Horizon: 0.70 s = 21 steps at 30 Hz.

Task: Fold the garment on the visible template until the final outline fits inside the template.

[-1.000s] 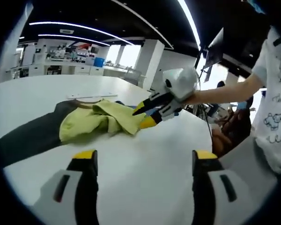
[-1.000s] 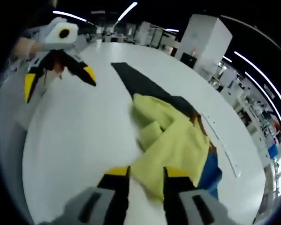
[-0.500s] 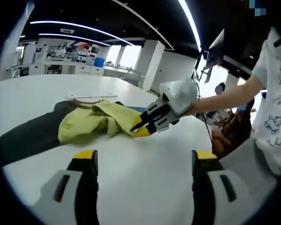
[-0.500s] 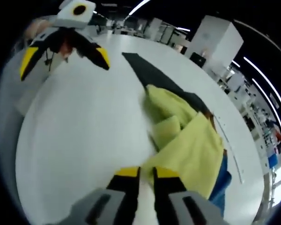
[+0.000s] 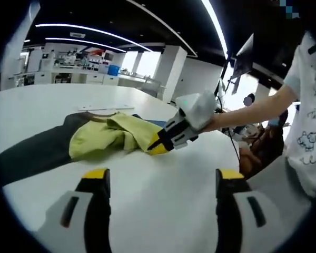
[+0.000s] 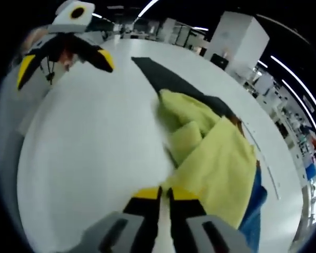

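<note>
Folding has barely begun: the right claw [image 6: 165, 193] pinches the crumpled yellow garment [image 6: 216, 163] at its near edge; the left claw [image 5: 160, 174] gapes empty, well apart.

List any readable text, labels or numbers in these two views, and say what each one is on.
"To Be": handwritten-style print, apparently these letters, cut off at the picture's edge, on the person's white shirt, above small cartoon drawings.
Strip on the table beyond the yellow garment: any markings are too small to read.
Left gripper and right gripper: no legible labels.
</note>
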Available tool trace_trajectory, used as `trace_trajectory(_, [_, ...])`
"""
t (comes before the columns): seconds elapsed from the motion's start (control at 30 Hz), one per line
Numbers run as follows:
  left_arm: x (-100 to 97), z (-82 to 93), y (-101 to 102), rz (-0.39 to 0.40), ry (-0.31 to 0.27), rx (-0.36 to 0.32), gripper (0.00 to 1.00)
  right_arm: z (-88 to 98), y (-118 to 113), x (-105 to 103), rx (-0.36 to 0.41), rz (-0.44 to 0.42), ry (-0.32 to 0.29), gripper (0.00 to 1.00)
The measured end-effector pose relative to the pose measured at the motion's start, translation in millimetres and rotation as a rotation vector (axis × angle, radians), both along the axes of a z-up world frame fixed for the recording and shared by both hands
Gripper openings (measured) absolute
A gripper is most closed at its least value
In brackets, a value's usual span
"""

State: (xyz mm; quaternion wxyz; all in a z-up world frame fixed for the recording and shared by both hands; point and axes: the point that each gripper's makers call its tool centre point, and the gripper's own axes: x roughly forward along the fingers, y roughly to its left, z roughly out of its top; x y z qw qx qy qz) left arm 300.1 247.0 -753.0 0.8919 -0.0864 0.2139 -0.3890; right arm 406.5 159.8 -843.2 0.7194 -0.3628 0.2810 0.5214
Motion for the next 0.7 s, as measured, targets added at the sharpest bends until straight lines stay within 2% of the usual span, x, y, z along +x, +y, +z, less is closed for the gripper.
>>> trace_trajectory(0.2, [1.7,-1.3,-5,-0.001,0.002,0.003,0.78,-0.2,-2,4,0.006,-0.016,-0.004,0.0])
trace_trajectory(0.27, [5.5,-2.8,-5,0.013,-0.004,0.015,0.74,0.6,-3,3,0.008,-0.027,-0.004,0.0])
trace_trajectory(0.33, [12.1,-8.9,-2,0.034,-0.004,0.045,0.68,1.9,-5,2,0.008,-0.028,-0.009,0.0])
trace_trajectory(0.47, [25.8,-14.7,-3,0.055,0.002,0.039,0.67,9.0,-8,-2,0.026,-0.029,-0.015,0.0])
trace_trajectory(0.6, [39.9,-19.6,-9,0.071,-0.006,0.068,0.56,16.8,-11,-1,0.057,-0.045,-0.023,0.0])
trace_trajectory(0.7, [53.1,-23.9,-11,0.095,-0.008,0.064,0.51,23.5,-15,0,0.077,-0.058,-0.029,0.0])
